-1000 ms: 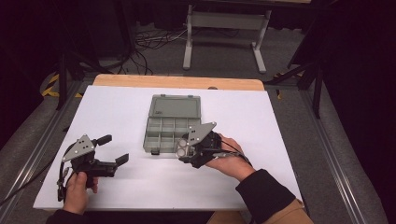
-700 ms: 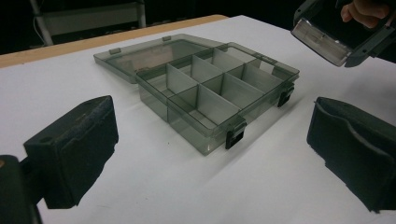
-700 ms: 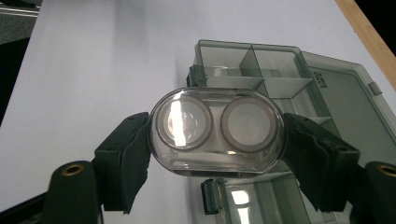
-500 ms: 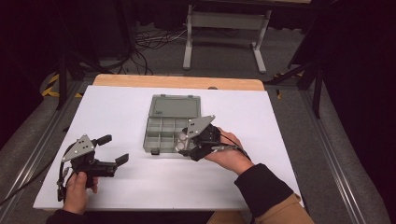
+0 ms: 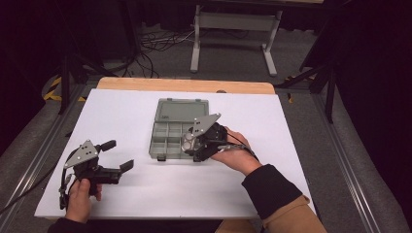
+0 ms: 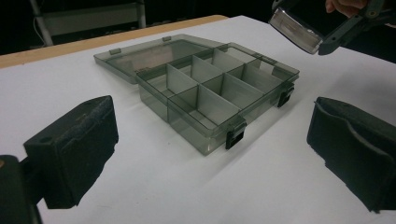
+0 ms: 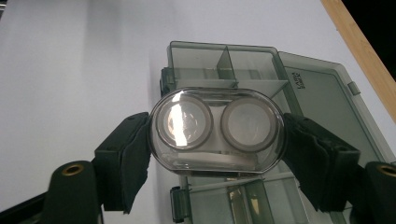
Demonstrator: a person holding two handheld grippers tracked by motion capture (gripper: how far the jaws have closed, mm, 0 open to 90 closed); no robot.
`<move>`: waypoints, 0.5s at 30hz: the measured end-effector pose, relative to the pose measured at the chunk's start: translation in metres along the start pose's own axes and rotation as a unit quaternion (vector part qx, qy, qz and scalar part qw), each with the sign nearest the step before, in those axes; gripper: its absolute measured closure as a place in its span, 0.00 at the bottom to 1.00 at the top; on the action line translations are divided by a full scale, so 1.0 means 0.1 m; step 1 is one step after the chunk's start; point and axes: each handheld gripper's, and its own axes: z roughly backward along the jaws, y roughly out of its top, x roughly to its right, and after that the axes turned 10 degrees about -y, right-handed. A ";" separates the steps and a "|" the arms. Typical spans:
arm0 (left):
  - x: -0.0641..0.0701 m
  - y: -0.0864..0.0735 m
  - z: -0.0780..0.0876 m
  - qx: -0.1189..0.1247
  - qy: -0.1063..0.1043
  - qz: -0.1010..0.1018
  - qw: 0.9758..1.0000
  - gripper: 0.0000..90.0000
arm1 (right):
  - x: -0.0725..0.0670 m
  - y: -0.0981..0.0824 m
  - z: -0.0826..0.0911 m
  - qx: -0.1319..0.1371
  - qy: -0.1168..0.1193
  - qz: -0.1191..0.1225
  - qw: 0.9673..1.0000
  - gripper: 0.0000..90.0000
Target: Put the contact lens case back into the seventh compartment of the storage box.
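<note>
Your R gripper (image 5: 190, 143) clamps clear case (image 7: 218, 129), two round wells, pads pressing both ends. Case sits frame centre in high view, held over front right cells of open organiser box (image 5: 170, 136). Box lid lies flat behind, mid-frame. Your L gripper (image 5: 116, 156) lower left on white table (image 5: 301, 145), jaws wide apart, nothing between, well apart from box.

The open, smoke-grey translucent plastic compartment box (image 5: 171, 135) has black latches. The oval clear plastic case (image 7: 217, 130) shows two pale round wells; the white table sheet (image 5: 121, 116) is plain
</note>
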 end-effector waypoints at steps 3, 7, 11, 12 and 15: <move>0.00 0.00 0.00 0.000 0.000 0.000 1.000 0.03 | 0.03 0.00 -0.03 -0.002 -0.002 -0.002 1.000 0.29; 0.00 0.00 0.00 0.000 0.001 -0.001 1.000 0.03 | 0.06 -0.02 -0.06 -0.003 -0.004 -0.004 1.000 0.30; 0.00 0.00 0.00 0.000 0.001 0.001 1.000 0.03 | 0.08 -0.04 -0.10 -0.007 -0.003 -0.004 1.000 0.29; 0.00 0.00 0.00 -0.001 0.000 0.000 1.000 0.03 | 0.09 -0.04 -0.11 -0.009 -0.003 -0.006 1.000 0.30; 0.00 0.00 0.00 -0.001 0.000 -0.001 1.000 0.03 | 0.10 -0.05 -0.14 -0.009 -0.003 -0.005 1.000 0.30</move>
